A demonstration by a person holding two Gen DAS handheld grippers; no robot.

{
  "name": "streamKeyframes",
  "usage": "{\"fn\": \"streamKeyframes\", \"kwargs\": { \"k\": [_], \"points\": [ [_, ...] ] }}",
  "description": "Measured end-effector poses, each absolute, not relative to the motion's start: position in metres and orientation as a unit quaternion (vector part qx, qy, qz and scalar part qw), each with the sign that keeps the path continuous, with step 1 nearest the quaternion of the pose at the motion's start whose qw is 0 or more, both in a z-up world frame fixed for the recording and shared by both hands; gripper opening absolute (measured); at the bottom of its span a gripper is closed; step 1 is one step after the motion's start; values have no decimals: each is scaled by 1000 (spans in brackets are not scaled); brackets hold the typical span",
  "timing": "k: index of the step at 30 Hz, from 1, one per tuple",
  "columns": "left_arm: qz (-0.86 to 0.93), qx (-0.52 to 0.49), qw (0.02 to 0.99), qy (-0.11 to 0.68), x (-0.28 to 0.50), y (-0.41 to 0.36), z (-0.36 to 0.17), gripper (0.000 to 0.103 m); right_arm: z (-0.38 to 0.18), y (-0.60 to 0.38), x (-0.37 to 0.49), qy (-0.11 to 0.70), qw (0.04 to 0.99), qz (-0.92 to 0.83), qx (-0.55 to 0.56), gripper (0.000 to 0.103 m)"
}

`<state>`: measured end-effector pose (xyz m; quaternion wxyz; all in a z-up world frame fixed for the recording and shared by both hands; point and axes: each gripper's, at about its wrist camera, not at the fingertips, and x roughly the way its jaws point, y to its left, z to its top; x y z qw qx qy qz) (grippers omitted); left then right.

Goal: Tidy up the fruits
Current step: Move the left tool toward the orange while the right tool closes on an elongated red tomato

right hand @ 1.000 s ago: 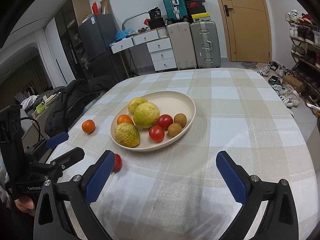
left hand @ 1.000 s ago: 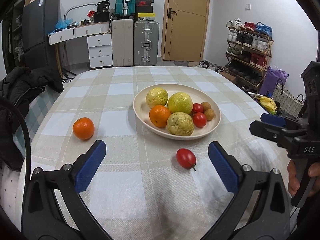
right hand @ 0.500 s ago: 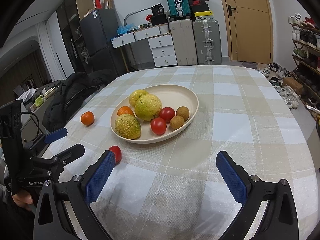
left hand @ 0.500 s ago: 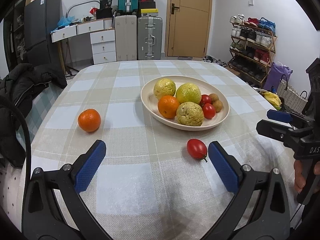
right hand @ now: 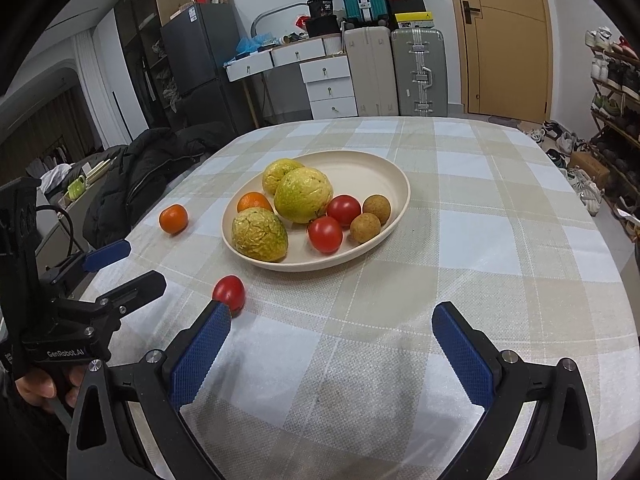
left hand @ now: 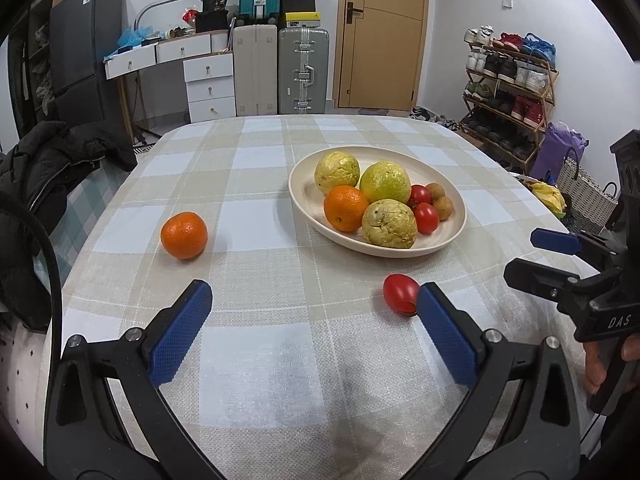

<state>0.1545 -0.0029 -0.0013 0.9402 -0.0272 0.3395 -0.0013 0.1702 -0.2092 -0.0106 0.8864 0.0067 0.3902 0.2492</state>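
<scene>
— Closest to both cameras, what have we got?

— Two pairs of tongs held low over the checked tablecloth, one in each of the person's hands. The left tongs stand wide apart and hold nothing. The right tongs are spread just as wide, also with nothing between them.

— And just past the tips?

— A loose tomato lies on the cloth. In the left view it sits right at the tip of that tool's right-hand finger, half hidden by it; whether they touch I cannot tell. In the right view the same tomato peeks from behind the left-hand finger.

— Anything else astray?

— A loose orange, further out on the left side of the table, well apart from the tomato.

— Then the plate?

— Yes, a cream plate beyond the tomato. It carries three knobbly yellow-green fruits, one orange, two tomatoes and two small brown fruits. Behind the table are suitcases, drawers and a shoe rack.

— So which step is this?

— I'd judge it an approach: most fruit is gathered and two pieces remain outside. The tomato looks like the target, though which tool will take it is unclear.

— What does the next move need?

— Centring the tomato between two fingers, since it now sits off to one side. Then a gentle squeeze; it is round and soft-skinned, so it may roll or bruise.
</scene>
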Motion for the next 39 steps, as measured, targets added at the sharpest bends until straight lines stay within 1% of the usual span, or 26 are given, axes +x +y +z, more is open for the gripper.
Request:
{"fn": "streamKeyframes", "kwargs": {
  "k": [8, 12, 17, 21, 23, 24, 27, 29, 35, 37, 39],
  "points": [
    [6, -30, 940, 339, 155, 6, 1, 102, -17, -195, 175, 406, 879, 251, -4, 103],
    [16, -34, 940, 340, 156, 14, 1, 102, -19, -179, 179, 422, 869, 258, -11, 103],
    [32, -45, 939, 339, 155, 26, 2, 102, -24, -151, 183, 442, 857, 261, -49, 103],
    [43, -54, 938, 340, 157, 35, 3, 102, -30, -137, 185, 450, 850, 270, -48, 102],
    [46, -61, 937, 341, 157, 40, 2, 102, -31, -134, 185, 449, 850, 272, -43, 99],
    [48, -63, 936, 342, 158, 41, 2, 102, -31, -132, 185, 450, 849, 274, -40, 96],
    [50, -70, 935, 345, 159, 45, 0, 102, -34, -127, 186, 458, 841, 285, -37, 82],
    [55, -71, 933, 348, 160, 47, -2, 102, -37, -123, 186, 462, 835, 296, -38, 81],
    [59, -73, 930, 354, 162, 49, -8, 102, -38, -116, 184, 461, 831, 310, -34, 71],
    [60, -74, 928, 360, 165, 50, -10, 102, -38, -113, 183, 460, 828, 319, -32, 62],
    [60, -74, 927, 362, 166, 50, -12, 102, -38, -110, 181, 459, 826, 324, -36, 57]
  ]
}}
